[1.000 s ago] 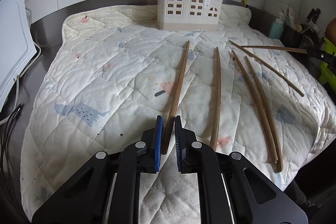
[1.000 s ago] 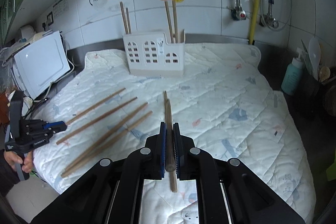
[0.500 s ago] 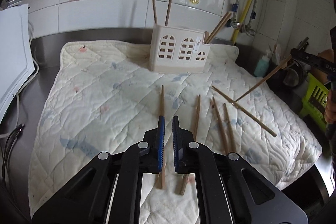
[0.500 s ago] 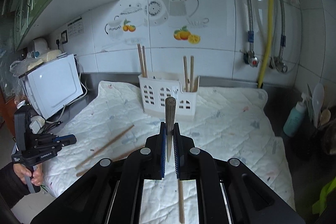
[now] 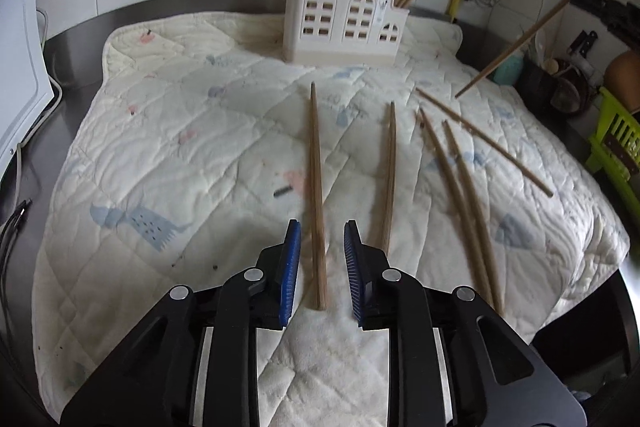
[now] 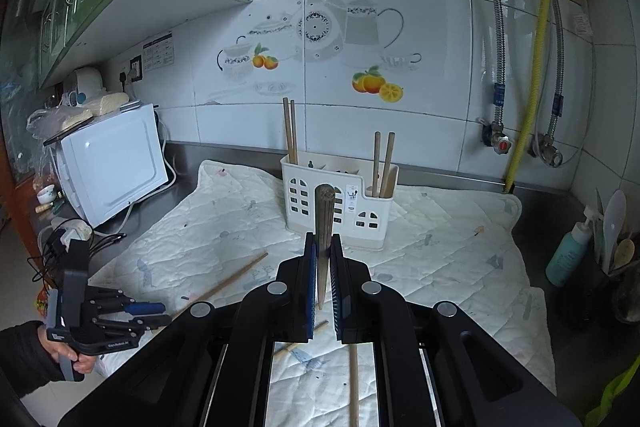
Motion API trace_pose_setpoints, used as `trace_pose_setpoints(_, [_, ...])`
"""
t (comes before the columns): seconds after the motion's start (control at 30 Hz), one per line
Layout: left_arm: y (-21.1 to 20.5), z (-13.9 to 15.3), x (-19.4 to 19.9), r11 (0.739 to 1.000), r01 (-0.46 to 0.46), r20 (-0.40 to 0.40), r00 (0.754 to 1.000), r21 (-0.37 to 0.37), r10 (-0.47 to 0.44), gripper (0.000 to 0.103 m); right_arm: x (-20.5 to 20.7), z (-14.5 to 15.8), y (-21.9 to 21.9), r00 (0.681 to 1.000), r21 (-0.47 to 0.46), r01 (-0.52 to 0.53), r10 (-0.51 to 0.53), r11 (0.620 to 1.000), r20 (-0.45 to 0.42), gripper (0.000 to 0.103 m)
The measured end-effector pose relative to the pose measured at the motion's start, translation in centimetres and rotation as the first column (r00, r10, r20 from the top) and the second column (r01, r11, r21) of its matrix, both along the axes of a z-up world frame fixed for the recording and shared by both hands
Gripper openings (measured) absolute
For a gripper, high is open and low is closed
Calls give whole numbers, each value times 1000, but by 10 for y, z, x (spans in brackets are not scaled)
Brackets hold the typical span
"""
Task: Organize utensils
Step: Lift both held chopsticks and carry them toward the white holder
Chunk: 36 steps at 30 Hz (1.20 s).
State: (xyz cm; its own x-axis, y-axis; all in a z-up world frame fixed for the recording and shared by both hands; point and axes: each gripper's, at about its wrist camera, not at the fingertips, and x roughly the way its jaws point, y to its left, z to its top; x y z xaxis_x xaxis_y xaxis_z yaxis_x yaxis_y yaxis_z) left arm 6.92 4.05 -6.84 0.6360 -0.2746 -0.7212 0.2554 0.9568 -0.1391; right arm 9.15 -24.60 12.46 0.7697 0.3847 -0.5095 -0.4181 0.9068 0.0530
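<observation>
Quilted mat [image 5: 168, 131] lies open leftward; loose chopsticks [image 5: 460, 187] crowd right; holder [image 5: 344, 23] blocks the rear.

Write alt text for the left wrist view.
The left claw stands open over a quilted mat, one wooden chopstick lying between its blue pads untouched. Four more chopsticks lie to its right, and a cream utensil holder stands behind.
</observation>
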Motion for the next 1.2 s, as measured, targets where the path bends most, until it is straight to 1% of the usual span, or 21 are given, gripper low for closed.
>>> trace_pose_setpoints(0.13, [0, -11, 3, 1000, 3, -29, 1000, 11, -3, 21, 0, 0, 2, 1000, -3, -3, 3, 1000, 0, 7])
trace_pose_setpoints(0.2, [-3, -12, 2, 999, -2, -19, 1000, 40, 3, 12, 0, 0, 3, 1000, -4, -2, 2, 1000, 3, 7])
trace_pose_setpoints(0.23, [-3, -12, 3, 999, -5, -20, 1000, 48, 6, 11, 0, 0, 3, 1000, -4, -2, 2, 1000, 5, 7])
trace_pose_setpoints(0.27, [-2, -11, 5, 999, -12, -23, 1000, 43, 13, 6, 0, 0, 4, 1000, -2, -3, 3, 1000, 6, 7])
trace_pose_setpoints(0.3, [-2, -10, 5, 999, -18, -25, 1000, 34, 19, 5, -1, 0, 4, 1000, 0, -5, 5, 1000, 8, 7])
trace_pose_setpoints(0.4, [-1, -5, 5, 999, -37, -8, 999, 16, 37, 5, -3, 4, 5, 1000, 5, -7, 7, 1000, 19, 7])
trace_pose_setpoints(0.5, [3, 5, 5, 997, -63, 12, 998, -37, 63, 5, -6, 8, 5, 999, 6, -8, 8, 1000, 32, 7])
trace_pose_setpoints(0.63, [3, 26, 3, 995, -70, 76, 994, -65, 75, 5, -8, 16, 5, 999, 9, -12, 11, 1000, 53, 7])
trace_pose_setpoints(0.7, [1, 38, 5, 995, -70, 109, 991, -70, 77, 5, -7, 20, 6, 998, 15, -17, 16, 1000, 58, 7])
trace_pose_setpoints(0.83, [-1, 57, 12, 992, -69, 164, 983, -101, 85, 5, -5, 26, 9, 997, 21, -27, 26, 999, 69, 7])
trace_pose_setpoints(1.07, [-12, 80, 27, 996, -45, 213, 975, -76, 61, 5, 9, 40, 17, 995, 12, -48, 47, 999, 86, 7])
trace_pose_setpoints(1.2, [-13, 96, 35, 996, -35, 232, 971, -77, 52, 5, 27, 56, 19, 993, 9, -51, 50, 999, 110, 7])
